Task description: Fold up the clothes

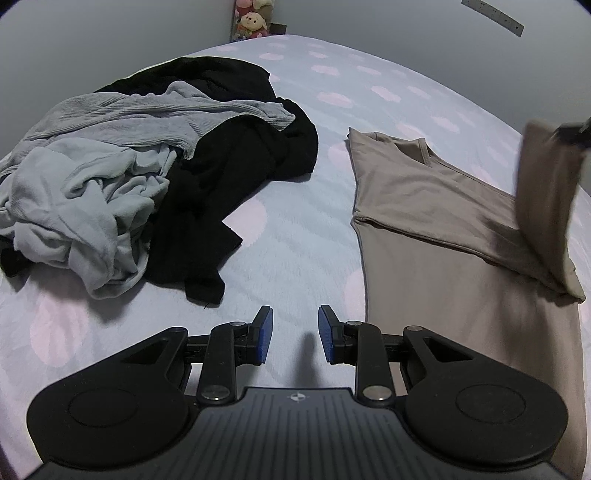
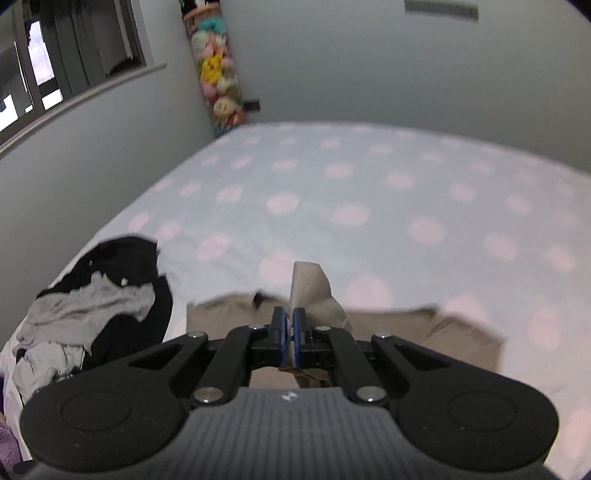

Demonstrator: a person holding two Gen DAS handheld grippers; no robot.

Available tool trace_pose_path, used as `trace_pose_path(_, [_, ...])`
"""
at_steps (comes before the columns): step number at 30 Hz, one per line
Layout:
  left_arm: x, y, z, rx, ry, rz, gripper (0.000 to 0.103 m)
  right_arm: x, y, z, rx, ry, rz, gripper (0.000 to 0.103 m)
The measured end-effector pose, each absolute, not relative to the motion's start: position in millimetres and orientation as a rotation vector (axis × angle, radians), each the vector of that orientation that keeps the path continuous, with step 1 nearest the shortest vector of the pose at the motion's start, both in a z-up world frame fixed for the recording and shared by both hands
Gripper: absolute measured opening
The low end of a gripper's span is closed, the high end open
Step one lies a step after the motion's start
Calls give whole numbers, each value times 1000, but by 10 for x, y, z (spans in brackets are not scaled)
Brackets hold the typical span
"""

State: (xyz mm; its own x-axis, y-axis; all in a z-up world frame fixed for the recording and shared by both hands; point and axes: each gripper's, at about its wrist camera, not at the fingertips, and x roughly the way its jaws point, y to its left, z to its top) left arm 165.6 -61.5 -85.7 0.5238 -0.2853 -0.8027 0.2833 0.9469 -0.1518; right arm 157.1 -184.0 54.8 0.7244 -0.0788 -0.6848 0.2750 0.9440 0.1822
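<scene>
Tan shirt edge pinched and lifted by right claw; left claw open, empty, left of shirt.

We see a bed filling most of the room, its pale blue cover dotted with soft pink circles. Plain grey-white walls meet in a corner behind it, and there we find a tall column of plush toys, stacked one above another. On the left wall we notice a window with a dark frame, a grey sill and dark curtains; daylight shows through the panes. High on the far wall sits a long grey vent. The light is dim and even.
</scene>
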Motion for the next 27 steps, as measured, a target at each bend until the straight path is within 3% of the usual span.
trace_pose_path(8, [1769, -690, -978, 24, 981, -321, 25, 1893, -1473, -369, 359, 870, -116, 6])
trace_pose_path(12, [1789, -723, -1012, 27, 988, -321, 25, 1967, -1352, -599, 390, 914, -54, 13])
trace_pose_path(16, [1763, -746, -1008, 29, 983, -322, 25, 1864, -1301, -570, 393, 902, 6, 36])
trace_pose_path(23, [1717, -786, -999, 34, 974, -323, 25, 1347, -1510, -406, 392, 855, 9, 37])
trace_pose_path(27, [1691, -809, -994, 36, 969, -323, 25, 965, -1751, -399, 347, 842, -68, 45])
